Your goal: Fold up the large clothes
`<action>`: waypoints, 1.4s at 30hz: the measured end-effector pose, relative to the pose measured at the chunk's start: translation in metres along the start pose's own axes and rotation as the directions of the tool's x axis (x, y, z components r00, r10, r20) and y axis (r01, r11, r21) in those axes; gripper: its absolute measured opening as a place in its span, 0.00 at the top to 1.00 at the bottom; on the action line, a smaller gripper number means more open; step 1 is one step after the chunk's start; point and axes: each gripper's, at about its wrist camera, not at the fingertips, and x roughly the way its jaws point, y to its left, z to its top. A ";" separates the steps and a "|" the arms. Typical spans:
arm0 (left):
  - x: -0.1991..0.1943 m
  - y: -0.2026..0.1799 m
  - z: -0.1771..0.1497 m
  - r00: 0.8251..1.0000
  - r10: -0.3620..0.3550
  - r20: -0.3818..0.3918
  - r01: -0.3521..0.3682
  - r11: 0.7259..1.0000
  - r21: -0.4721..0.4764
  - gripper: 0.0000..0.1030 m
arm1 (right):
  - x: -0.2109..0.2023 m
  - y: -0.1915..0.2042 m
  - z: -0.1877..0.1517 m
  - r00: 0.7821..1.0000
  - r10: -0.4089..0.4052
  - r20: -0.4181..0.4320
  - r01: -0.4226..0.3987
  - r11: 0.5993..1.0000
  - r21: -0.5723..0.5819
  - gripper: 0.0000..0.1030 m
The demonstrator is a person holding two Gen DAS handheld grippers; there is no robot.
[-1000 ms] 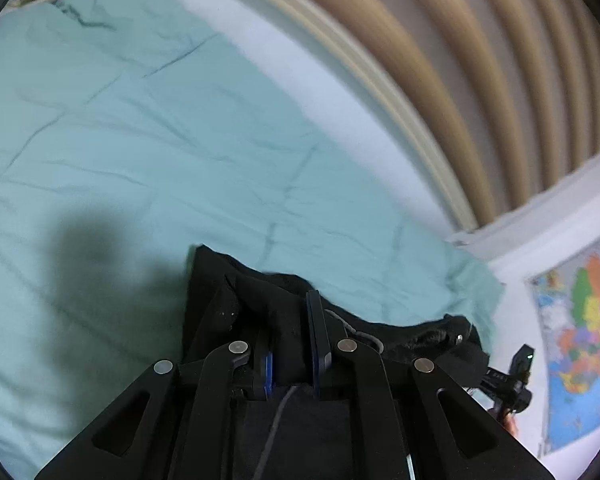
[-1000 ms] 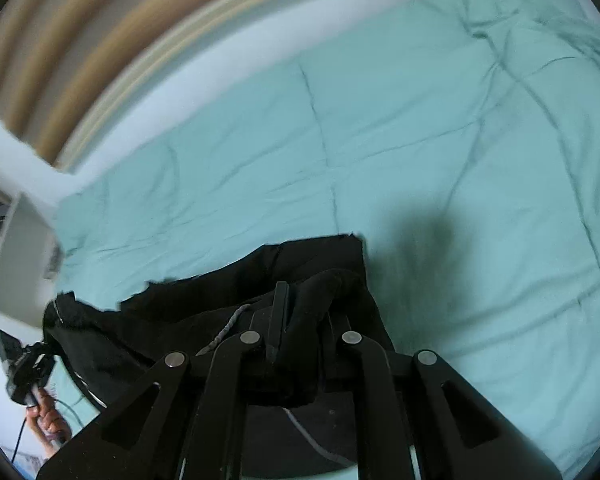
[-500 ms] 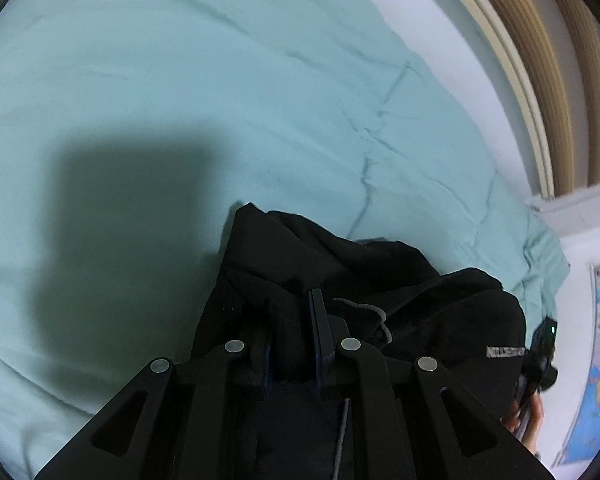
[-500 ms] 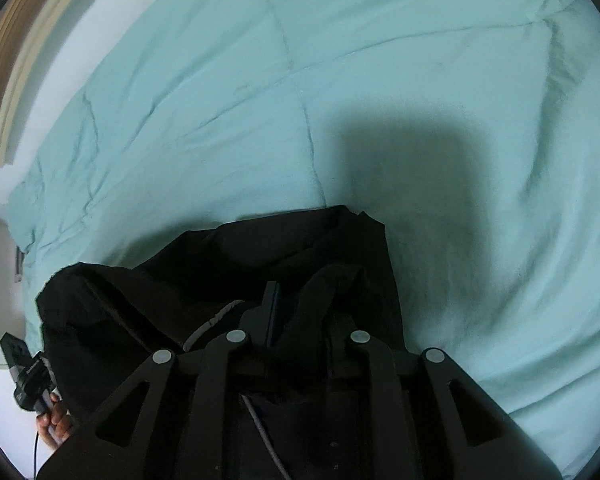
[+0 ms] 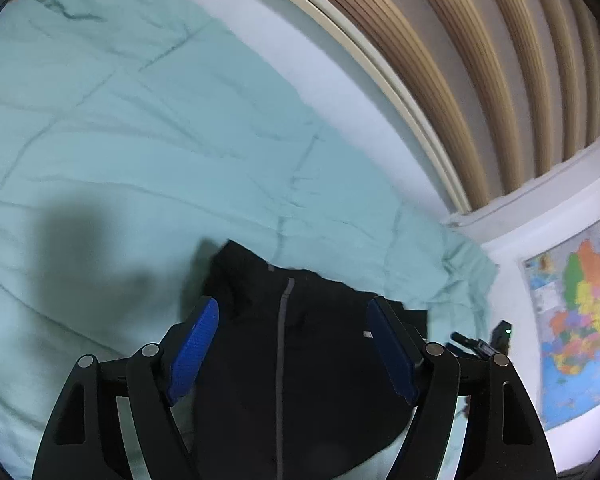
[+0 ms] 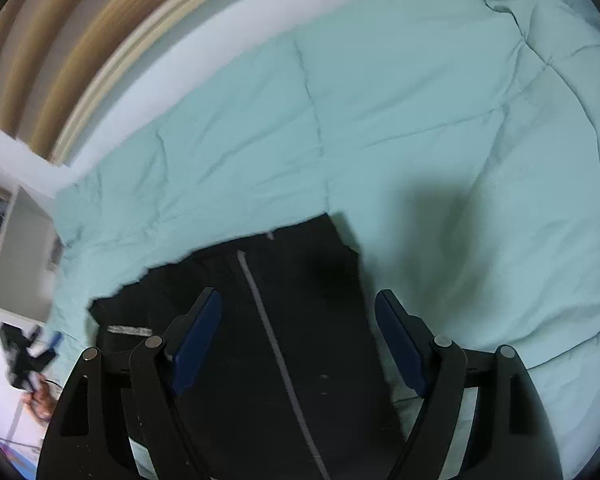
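Note:
A black zip-up garment (image 5: 300,360) lies folded on the light teal quilt (image 5: 140,140), its grey zip running down the middle. My left gripper (image 5: 290,312) is wide open above it, blue pads (image 5: 194,344) apart, holding nothing. In the right wrist view the same garment (image 6: 268,320) lies flat with its zip line showing. My right gripper (image 6: 298,306) is also wide open over it and empty, with blue pads (image 6: 198,334) on either side.
The quilt (image 6: 420,120) covers a bed along a wood-slatted wall (image 5: 480,60). A coloured map (image 5: 572,320) hangs on the white wall at right. A black handheld device (image 6: 24,352) held by a hand shows at the bed's end, beside a shelf (image 6: 4,240).
Both grippers were shut on bunched black fabric; now both are open and the garment lies flatter on the quilt. Both cameras have tilted back up toward the wall.

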 end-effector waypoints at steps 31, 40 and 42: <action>0.051 -0.019 -0.004 0.990 0.130 0.059 -0.136 0.983 0.121 0.85 | 0.033 0.010 0.003 0.975 -0.101 0.200 0.163 0.932 -0.324 0.78; 0.091 -0.033 0.053 0.974 0.202 0.105 -0.214 0.970 0.113 0.85 | 0.032 0.041 0.050 0.917 -0.256 0.307 0.344 0.895 -0.283 0.80; 0.127 -0.005 0.054 0.965 0.262 0.021 -0.263 0.964 0.045 0.85 | 0.070 0.039 0.058 0.920 -0.307 0.245 0.371 0.885 -0.283 0.80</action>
